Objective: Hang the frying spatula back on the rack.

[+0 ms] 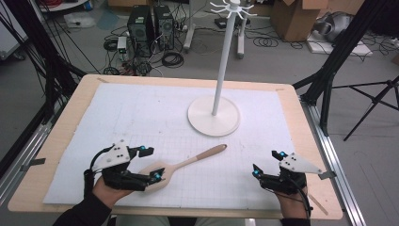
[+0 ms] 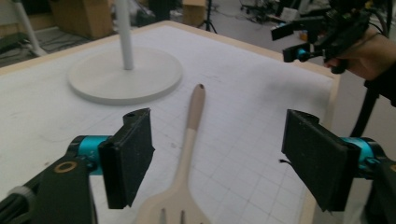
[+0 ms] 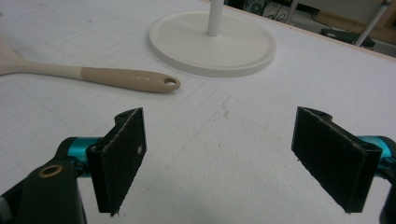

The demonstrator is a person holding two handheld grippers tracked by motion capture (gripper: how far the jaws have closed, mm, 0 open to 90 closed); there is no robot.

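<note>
Clearly the reach-in step: the left tongs stand wide over the head of the slotted spatula, which lies flat on the counter near the stand. Next, probably lower and close. The right tongs wait wide, holding nothing.

The black two-jaw left gripper and black two-jaw right gripper were held low, jaws spread wide.
</note>
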